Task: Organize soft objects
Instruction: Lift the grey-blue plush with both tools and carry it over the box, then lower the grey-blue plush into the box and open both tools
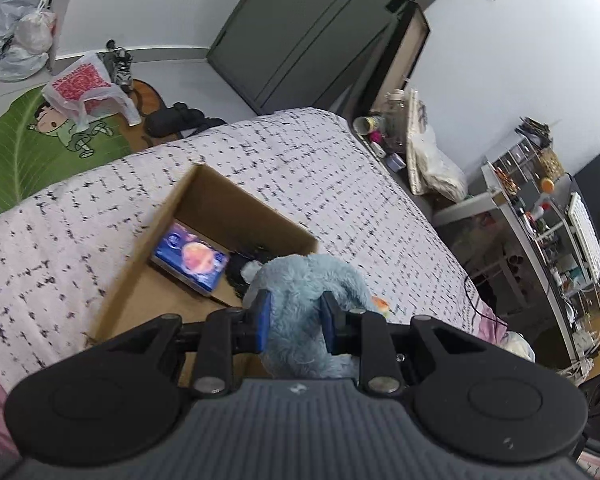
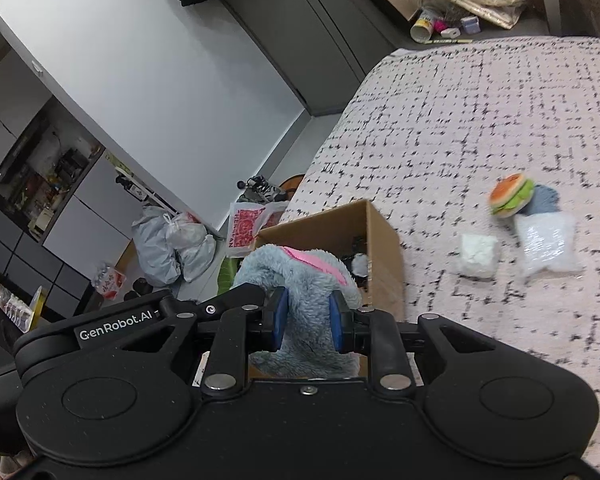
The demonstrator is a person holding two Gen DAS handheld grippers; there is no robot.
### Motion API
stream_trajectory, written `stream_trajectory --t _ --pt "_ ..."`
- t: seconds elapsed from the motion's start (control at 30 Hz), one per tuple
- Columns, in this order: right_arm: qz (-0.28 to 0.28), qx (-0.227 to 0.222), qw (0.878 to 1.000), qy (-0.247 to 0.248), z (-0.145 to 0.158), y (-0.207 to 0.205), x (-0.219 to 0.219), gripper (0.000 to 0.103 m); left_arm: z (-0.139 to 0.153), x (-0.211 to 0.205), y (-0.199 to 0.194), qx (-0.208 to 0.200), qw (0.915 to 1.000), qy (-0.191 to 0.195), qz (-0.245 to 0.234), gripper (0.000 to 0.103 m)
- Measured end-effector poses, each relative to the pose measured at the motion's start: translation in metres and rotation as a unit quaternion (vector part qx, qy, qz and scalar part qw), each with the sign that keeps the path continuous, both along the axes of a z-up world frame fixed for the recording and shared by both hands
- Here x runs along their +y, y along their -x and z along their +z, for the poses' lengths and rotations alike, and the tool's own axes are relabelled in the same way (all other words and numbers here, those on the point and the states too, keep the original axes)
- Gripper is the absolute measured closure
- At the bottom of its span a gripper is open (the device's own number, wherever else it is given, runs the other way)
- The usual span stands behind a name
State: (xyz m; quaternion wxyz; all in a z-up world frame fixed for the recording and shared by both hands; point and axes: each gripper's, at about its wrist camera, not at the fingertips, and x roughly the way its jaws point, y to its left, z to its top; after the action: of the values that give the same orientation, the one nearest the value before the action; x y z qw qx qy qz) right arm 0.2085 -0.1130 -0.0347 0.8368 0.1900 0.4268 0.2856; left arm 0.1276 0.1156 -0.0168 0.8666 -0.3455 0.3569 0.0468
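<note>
Left hand-held gripper (image 1: 294, 322) pinched the blue plush toy (image 1: 304, 280) at bottom centre; right hand-held gripper (image 2: 309, 322) pinched it too, so both carried it. Cardboard box (image 1: 204, 208) sat just beyond, mid-frame, on the bed (image 1: 320, 152). Only the right view showed the burger plush (image 2: 512, 195) and two white packets, probably stuffing, at right.

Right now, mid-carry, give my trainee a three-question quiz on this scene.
1. True or false: both grippers are shut on the blue plush toy.
2. What lies inside the cardboard box? A) a picture book B) a pillow C) shoes
3. Name the toy left on the bed beside the two white packets.

Key: 1 true; 2 A, the picture book; 3 the plush hamburger.
</note>
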Motion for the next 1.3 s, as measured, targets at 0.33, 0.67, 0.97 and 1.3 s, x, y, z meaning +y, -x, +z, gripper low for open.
stream_trajectory --t 0.33,0.67,0.97,1.3 --pt "0.021 0.022 0.999 0.037 -0.024 -0.012 0.046 0.08 -0.033 0.038 -0.01 0.033 0.9989 0.015 0.03 0.078" --pt "0.026 0.041 0.998 0.048 -0.038 -0.024 0.063 0.077 -0.047 0.051 -0.022 0.058 0.9975 0.012 0.037 0.078" --pt "0.026 0.05 0.998 0.039 -0.037 -0.023 0.055 0.064 -0.04 0.047 -0.025 0.061 0.9975 0.001 0.037 0.069" --pt "0.026 0.031 0.999 0.025 -0.016 -0.012 0.026 0.057 -0.015 0.025 -0.016 0.06 0.9968 -0.039 0.036 0.044"
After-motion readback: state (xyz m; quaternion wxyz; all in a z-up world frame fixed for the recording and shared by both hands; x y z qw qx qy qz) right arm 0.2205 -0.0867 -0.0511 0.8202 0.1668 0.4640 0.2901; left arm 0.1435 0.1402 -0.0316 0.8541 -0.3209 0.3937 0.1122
